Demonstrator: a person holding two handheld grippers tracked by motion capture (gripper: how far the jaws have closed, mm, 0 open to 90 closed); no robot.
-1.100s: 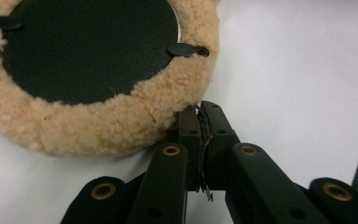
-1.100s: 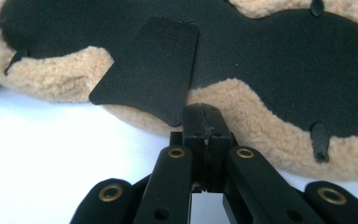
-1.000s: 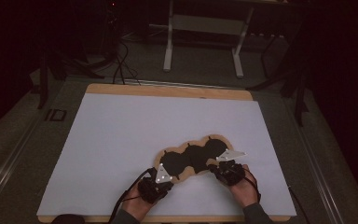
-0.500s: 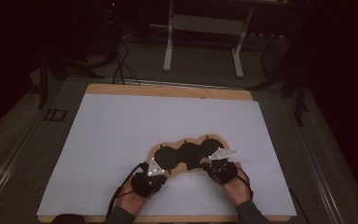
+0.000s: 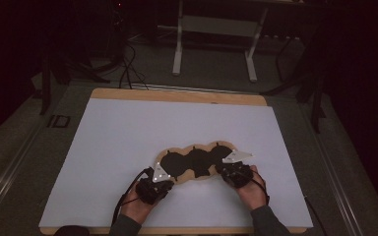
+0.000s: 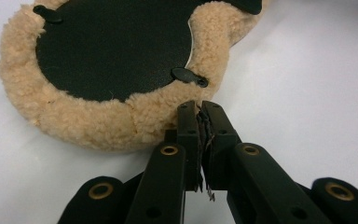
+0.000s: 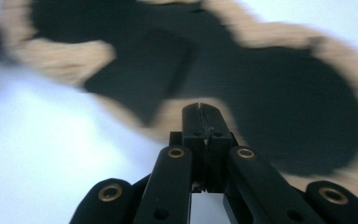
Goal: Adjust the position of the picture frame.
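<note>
A lobed fleece pad (image 5: 192,163) lies flat on the white table sheet (image 5: 128,132), toward the near edge and a little right of centre. It is tan and woolly round the rim, with round black panels filling its upper face, one lobe after another in a row. In the left gripper view the tan pile (image 6: 93,119) stands thick and curly around a black disc (image 6: 112,46), and two small black tabs (image 6: 189,77) stick out over the fleece at the disc's edge.

The left gripper (image 5: 160,179) sits at the pad's near-left end, its grey three-cornered plate (image 5: 160,173) just over the rim. Its jaws are pressed together, tips right against the fleece edge; a thin dark frayed strip shows in the seam between them, though what it is I cannot tell. Whether they pinch the fleece itself I cannot tell either.

The right gripper (image 5: 234,169) is at the pad's right end, its grey plate (image 5: 237,157) over the last lobe. In the right gripper view the jaws are fully together, nothing visibly clamped, with the tips over the pad's tan border (image 7: 177,119) where it meets a black panel; that view is blurred.

Both hands come in from the bottom of the high view, the left hand (image 5: 138,206) and the right hand (image 5: 253,191) each wrapped round a gripper, a cable (image 5: 123,199) trailing from the left one.

Further out, the white sheet covers a wooden board (image 5: 177,95). Beyond the table stand the pale legs of a frame (image 5: 214,44), with dark cables on the floor (image 5: 128,69).
</note>
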